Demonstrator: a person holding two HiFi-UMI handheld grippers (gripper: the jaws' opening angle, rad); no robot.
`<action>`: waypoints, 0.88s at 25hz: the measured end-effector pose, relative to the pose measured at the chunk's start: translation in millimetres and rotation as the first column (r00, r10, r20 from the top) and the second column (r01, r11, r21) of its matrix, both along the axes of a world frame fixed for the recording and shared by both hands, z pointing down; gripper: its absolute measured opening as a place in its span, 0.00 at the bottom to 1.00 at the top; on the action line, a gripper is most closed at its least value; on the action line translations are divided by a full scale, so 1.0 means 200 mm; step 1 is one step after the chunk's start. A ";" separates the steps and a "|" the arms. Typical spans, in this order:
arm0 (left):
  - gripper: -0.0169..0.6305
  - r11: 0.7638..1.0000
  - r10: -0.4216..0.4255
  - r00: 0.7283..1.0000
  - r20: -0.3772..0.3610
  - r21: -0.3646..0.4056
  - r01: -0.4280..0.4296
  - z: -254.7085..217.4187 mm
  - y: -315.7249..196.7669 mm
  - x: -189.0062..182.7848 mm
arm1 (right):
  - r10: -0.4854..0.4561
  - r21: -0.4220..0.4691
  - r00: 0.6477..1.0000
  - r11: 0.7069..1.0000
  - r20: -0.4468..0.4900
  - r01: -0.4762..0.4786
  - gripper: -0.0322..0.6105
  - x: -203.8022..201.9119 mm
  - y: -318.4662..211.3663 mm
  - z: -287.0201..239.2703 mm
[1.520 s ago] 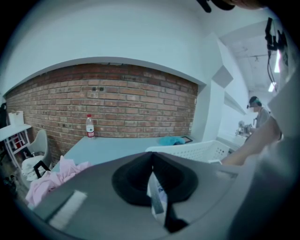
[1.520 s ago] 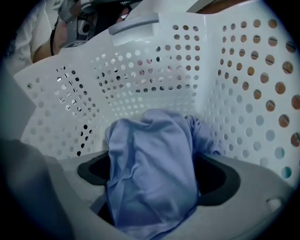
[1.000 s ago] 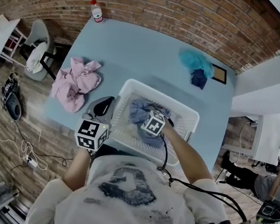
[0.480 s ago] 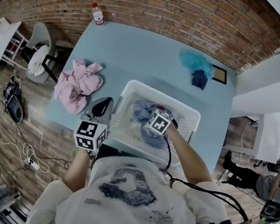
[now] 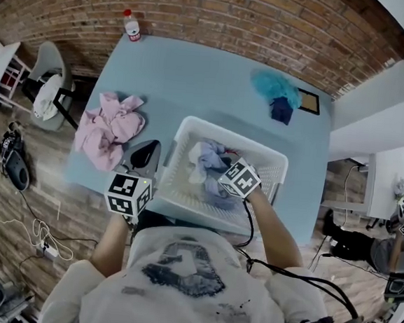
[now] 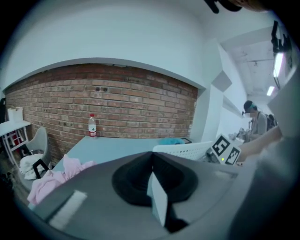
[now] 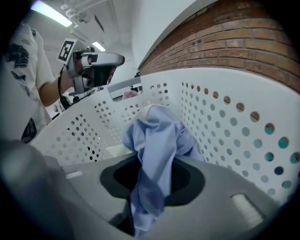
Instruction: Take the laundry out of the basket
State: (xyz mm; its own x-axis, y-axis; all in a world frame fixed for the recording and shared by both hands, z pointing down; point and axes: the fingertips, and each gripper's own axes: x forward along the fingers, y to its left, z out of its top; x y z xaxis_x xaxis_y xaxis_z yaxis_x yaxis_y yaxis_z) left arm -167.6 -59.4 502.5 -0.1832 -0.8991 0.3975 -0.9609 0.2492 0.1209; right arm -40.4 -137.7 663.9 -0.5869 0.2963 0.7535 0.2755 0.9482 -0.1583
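A white perforated laundry basket (image 5: 183, 136) stands on the light blue table (image 5: 196, 72) near its front edge. Inside it lies pale blue laundry (image 5: 205, 161). My right gripper (image 5: 224, 169) is inside the basket and shut on a fold of this blue cloth (image 7: 157, 140), which runs up between the jaws; they have just been closing on it. The basket wall (image 7: 225, 122) curves round the cloth. My left gripper (image 5: 150, 147) is shut and empty (image 6: 152, 176), held at the basket's left outer side.
A pink garment (image 5: 110, 128) lies on the table's left part, and a teal cloth (image 5: 275, 90) with a dark piece (image 5: 282, 111) lies at the far right. A bottle (image 5: 132, 24) stands at the far left corner. A chair (image 5: 50, 88) stands left of the table.
My right gripper has risen and rolled inside the basket, pulling the blue cloth up with it. The left gripper has stayed in place.
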 end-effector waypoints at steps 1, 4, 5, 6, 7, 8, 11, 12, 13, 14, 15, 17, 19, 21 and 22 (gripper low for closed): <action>0.01 1.000 0.009 1.000 -0.001 0.002 -0.009 0.00 0.00 -0.01 | 0.028 -0.006 1.000 1.000 0.012 -0.028 0.26 0.00 -0.01 -0.03; 0.01 0.999 0.040 0.999 -0.006 0.005 -0.040 0.00 0.01 -0.04 | 0.118 -0.034 0.992 0.993 0.053 -0.117 0.26 -0.01 -0.03 -0.13; 0.01 0.999 0.050 0.999 -0.006 0.006 -0.050 -0.01 0.01 -0.05 | 0.148 -0.044 0.987 0.988 0.069 -0.146 0.26 -0.01 -0.04 -0.16; 0.01 0.998 0.059 0.998 -0.007 0.007 -0.059 -0.01 0.02 -0.07 | 0.178 -0.052 0.980 0.983 0.085 -0.174 0.26 -0.01 -0.04 -0.20; 0.01 0.998 0.070 0.998 -0.008 0.009 -0.070 -0.02 0.02 -0.08 | 0.208 -0.058 0.973 0.977 0.100 -0.203 0.26 -0.01 -0.04 -0.23; 0.01 0.997 0.082 0.997 -0.008 0.011 -0.082 -0.03 0.01 -0.09 | 0.239 -0.062 0.964 0.970 0.114 -0.233 0.26 0.00 -0.05 -0.27; 0.01 0.992 0.127 0.992 -0.007 0.018 -0.127 -0.06 -0.01 -0.11 | 0.343 -0.079 0.927 0.939 0.152 -0.335 0.26 0.02 -0.06 -0.36; 0.01 0.990 0.143 0.990 -0.005 0.021 -0.143 -0.07 -0.02 -0.12 | 0.381 -0.090 0.910 0.924 0.166 -0.371 0.26 0.03 -0.06 -0.39; 0.01 0.987 0.157 0.988 -0.003 0.024 -0.157 -0.08 -0.03 -0.13 | 0.418 -0.101 0.890 0.908 0.180 -0.406 0.26 0.03 -0.07 -0.42; 0.01 0.985 0.170 0.985 -0.001 0.028 -0.170 -0.09 -0.03 -0.14 | 0.452 -0.112 0.870 0.892 0.196 -0.438 0.26 0.03 -0.07 -0.46; 0.01 0.983 0.183 0.983 0.001 0.033 -0.183 -0.10 -0.04 -0.15 | 0.482 -0.119 0.850 0.876 0.214 -0.467 0.26 0.04 -0.07 -0.49; 0.01 0.977 0.209 0.978 0.008 0.044 -0.209 -0.13 -0.06 -0.16 | 0.531 -0.125 0.808 0.847 0.254 -0.517 0.26 0.04 -0.07 -0.57; 0.01 0.970 0.235 0.972 0.016 0.057 -0.236 -0.16 -0.08 -0.16 | 0.581 -0.133 0.759 0.811 0.294 -0.569 0.26 0.05 -0.08 -0.65; 0.01 0.963 0.259 0.966 0.026 0.069 -0.260 -0.20 -0.09 -0.17 | 0.628 -0.143 0.704 0.771 0.331 -0.620 0.26 0.06 -0.09 -0.73; 0.01 0.960 0.269 0.963 0.030 0.074 -0.271 -0.21 -0.10 -0.17 | 0.650 -0.149 0.675 0.750 0.349 -0.644 0.26 0.07 -0.09 -0.78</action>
